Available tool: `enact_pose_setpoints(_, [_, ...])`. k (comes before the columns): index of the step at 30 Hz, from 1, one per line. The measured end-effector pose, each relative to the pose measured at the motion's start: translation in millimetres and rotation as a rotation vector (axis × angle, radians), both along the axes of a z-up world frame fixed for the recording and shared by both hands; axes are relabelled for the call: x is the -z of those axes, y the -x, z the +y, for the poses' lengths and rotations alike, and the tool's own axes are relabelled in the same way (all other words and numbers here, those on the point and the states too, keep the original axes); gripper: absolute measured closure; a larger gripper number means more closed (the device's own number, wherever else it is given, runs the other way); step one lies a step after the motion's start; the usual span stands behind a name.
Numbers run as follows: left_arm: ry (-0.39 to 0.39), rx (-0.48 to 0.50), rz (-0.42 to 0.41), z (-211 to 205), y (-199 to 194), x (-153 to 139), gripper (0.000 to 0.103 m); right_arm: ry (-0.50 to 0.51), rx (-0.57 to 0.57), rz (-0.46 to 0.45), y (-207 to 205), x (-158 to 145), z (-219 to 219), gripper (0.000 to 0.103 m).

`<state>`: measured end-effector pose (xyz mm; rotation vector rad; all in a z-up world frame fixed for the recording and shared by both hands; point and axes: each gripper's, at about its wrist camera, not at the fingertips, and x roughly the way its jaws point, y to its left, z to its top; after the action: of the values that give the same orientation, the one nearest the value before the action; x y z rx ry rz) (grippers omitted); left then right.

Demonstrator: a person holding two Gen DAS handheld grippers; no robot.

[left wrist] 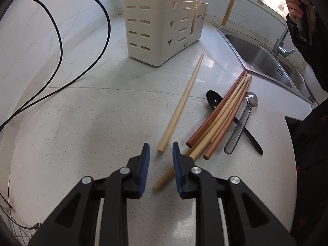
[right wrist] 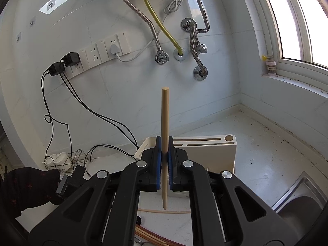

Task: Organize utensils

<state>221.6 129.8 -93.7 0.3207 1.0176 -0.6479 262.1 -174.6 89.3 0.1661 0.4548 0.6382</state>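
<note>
Right tongs [right wrist: 165, 157] grip chopstick [right wrist: 164, 123] upright, thin tip down.

Cream slotted utensil holder [left wrist: 164, 20], speckled white counter [left wrist: 92, 123], pale and reddish-brown chopsticks [left wrist: 221, 119], black spoon [left wrist: 214, 99].

Speckled white countertop [left wrist: 92, 123] beside the sink.
On it: cream utensil holder [left wrist: 162, 20], loose chopsticks [left wrist: 221, 119], two spoons [left wrist: 244, 119], black cables [left wrist: 59, 47].

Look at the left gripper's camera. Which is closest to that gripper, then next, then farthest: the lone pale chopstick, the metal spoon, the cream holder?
From the left gripper:
1. Pale chopstick, just ahead.
2. Metal spoon, off right.
3. Cream holder, at the back.
</note>
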Motion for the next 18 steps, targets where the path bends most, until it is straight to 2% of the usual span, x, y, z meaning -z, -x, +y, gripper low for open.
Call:
enact_pose_setpoints(6, [-0.019,0.031,0.011,-2,-5,5,0.081,0.003,0.0,-0.001,0,0,1,0.098])
enact_pose_setpoints(11, [-0.085,0.07,-0.021,-12,-2,6,0.083,0.002,0.008,0.001,0,1,0,0.098])
enact_pose_setpoints(14, [-0.072,0.053,-0.019,-6,-5,5,0.096,-0.005,0.011,0.006,-1,2,-1,0.098])
enact_pose_setpoints(18, [-0.08,0.061,-0.033,-10,-4,4,0.096,-0.007,0.013,0.008,-1,1,-1,0.098])
